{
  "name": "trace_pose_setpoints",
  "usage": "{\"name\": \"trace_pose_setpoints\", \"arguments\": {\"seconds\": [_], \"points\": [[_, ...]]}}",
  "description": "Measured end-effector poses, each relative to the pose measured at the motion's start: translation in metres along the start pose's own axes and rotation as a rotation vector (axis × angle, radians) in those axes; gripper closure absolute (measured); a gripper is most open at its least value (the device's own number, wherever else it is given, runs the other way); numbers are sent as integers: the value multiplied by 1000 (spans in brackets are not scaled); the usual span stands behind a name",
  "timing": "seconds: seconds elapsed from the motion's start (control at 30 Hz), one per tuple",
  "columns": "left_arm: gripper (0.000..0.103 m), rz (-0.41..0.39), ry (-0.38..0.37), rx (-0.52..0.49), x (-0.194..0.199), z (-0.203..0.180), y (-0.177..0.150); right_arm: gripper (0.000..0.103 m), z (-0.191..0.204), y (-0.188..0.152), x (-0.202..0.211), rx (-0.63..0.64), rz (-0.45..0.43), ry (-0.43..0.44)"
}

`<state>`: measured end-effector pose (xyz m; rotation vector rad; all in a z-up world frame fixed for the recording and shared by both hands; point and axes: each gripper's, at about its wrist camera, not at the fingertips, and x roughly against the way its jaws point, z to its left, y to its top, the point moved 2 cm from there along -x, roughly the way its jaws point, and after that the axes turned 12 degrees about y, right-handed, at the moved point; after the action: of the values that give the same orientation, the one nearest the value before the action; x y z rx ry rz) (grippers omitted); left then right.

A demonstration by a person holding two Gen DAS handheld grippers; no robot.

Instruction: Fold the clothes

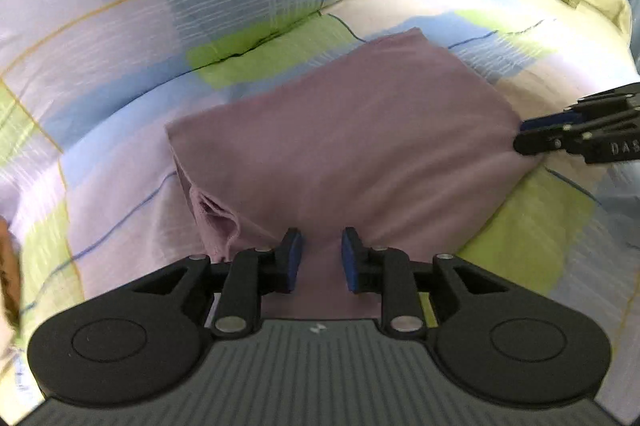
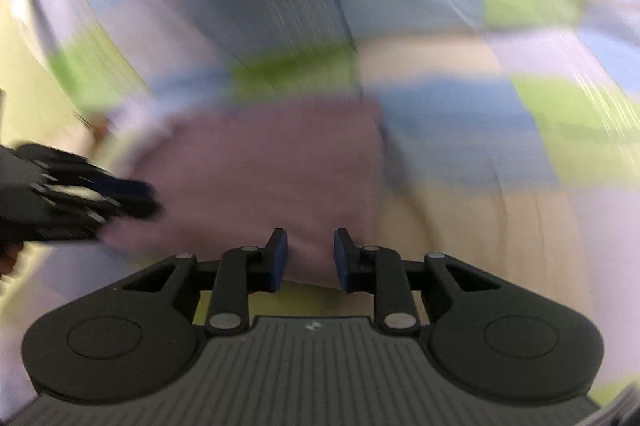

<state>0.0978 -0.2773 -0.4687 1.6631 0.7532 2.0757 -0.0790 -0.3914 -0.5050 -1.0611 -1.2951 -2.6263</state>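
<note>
My left gripper (image 1: pixel 322 254) and right gripper (image 2: pixel 311 254), both spread apart and empty, flank a folded mauve cotton garment (image 1: pixel 340 138) on the checked pastel bedsheet (image 1: pixel 120 38); I should pinch matching corners evenly.

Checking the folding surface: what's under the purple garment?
The purple garment lies on a plaid bedsheet. What it covers directly beneath is hidden.
</note>
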Motion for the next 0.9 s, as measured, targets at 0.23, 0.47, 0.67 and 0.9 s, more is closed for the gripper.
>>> {"name": "trace_pose_setpoints", "arguments": {"seconds": [0.23,0.47,0.67,0.9], "points": [[72,-24,32,11,43,2,-4,75,17,21,37,30,-63,-97],[69,97,216,194,27,-2,-18,70,24,0,14,-25,21,-4],[65,-55,163,69,41,-21,26,69,33,20,40,-57,-50,4],[61,46,167,125,-17,7,7,69,33,22,4,-62,-46,101]]}}
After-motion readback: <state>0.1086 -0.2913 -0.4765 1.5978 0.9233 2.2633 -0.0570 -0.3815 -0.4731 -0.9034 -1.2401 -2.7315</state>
